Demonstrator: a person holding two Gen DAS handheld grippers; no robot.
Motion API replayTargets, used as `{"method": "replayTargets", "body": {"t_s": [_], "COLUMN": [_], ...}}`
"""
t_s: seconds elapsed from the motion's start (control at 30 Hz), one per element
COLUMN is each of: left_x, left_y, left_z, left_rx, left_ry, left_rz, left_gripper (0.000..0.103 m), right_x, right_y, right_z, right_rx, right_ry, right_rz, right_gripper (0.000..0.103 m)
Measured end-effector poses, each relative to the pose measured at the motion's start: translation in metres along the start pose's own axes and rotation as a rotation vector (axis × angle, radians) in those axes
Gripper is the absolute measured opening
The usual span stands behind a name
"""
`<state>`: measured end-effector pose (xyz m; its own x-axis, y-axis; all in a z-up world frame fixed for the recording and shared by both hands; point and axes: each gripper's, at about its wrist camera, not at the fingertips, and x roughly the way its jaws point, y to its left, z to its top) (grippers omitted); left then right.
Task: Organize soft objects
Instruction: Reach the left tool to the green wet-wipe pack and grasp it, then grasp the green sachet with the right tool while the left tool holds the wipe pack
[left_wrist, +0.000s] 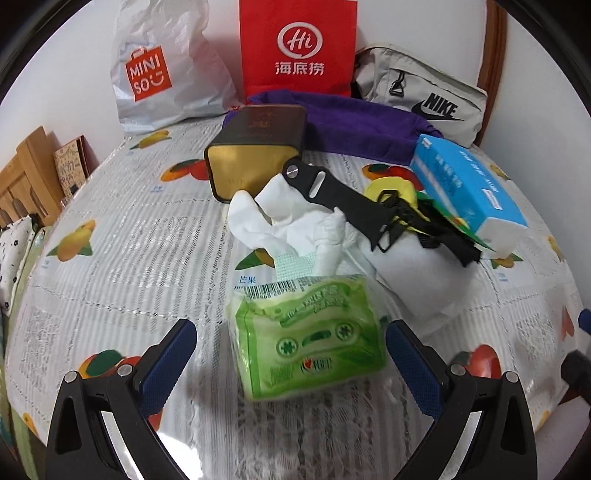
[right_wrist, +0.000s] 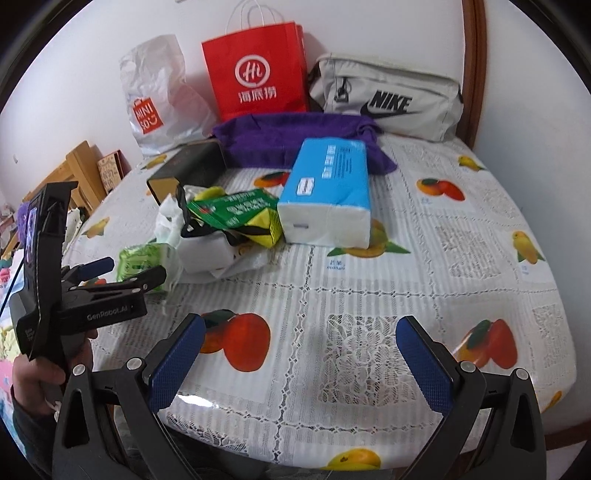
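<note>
- Left wrist view: left gripper (left_wrist: 291, 350) is spread wide, nothing held; green tissue pack (left_wrist: 306, 339) is seen lower centre, between the fingers, long axis crosswise.
- Right wrist view: right gripper (right_wrist: 299, 354) is released over bare tablecloth (right_wrist: 369, 280); the pack (right_wrist: 142, 260) lies left of centre, judged nearer the left gripper.

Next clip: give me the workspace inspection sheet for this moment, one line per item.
Surface: round table under a fruit-print lace-pattern cover.
Job's things: green tissue pack between the open left claw's fingers, tissues pulled out on top; blue tissue pack lying flat; purple towel at the back.
Clutter: dark tin box; black strap; green-yellow packet.
Grippers: left claw open around the green pack; right claw open over bare cover.
Cables: nothing seen.
Surroundings: Miniso bag, red paper bag, Nike bag against the white wall.
</note>
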<state>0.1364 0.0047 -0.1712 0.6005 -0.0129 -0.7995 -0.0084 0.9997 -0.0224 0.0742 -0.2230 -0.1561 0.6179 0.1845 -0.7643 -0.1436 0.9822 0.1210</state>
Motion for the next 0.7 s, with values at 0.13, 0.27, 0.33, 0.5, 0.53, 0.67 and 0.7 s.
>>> {"method": "replayTargets", "body": {"t_s": [0.13,0.27,0.33,0.5,0.53,0.67,0.7], "left_x": [0.010,0.007,0.001,-0.008,-0.007,0.001,0.003], "left_y": [0.000,0.002,0.010,0.028,0.032,0.046,0.048], "left_z": [0.001,0.001,0.001,0.003,0.004,0.004,0.004], "left_rx": [0.009,0.011,-0.012,-0.026,-0.032,-0.055,-0.061], "left_ry": [0.025,0.008,0.004,-0.015,-0.012,0.003,0.007], "left_rz": [-0.055,-0.083,-0.104,-0.051,-0.035,0.007,0.012], "left_gripper": [0.078,0.073,0.073,0.073,0.073,0.074,0.074], "right_x": [0.011,0.016,0.016,0.013,0.013,0.018,0.022], "right_y": [0.000,0.003,0.007,0.021,0.024,0.039,0.044], "right_z": [0.001,0.005,0.008,0.023,0.027,0.044,0.047], "right_rx": [0.000,-0.005,-0.015,-0.079,-0.089,-0.129,-0.149], "right_ry": [0.016,0.009,-0.001,-0.050,-0.066,-0.110,-0.118], "right_rz": [0.019,0.049,0.073,0.090,0.094,0.117,0.114], "right_gripper": [0.102,0.102,0.102,0.102,0.101,0.095,0.092]}}
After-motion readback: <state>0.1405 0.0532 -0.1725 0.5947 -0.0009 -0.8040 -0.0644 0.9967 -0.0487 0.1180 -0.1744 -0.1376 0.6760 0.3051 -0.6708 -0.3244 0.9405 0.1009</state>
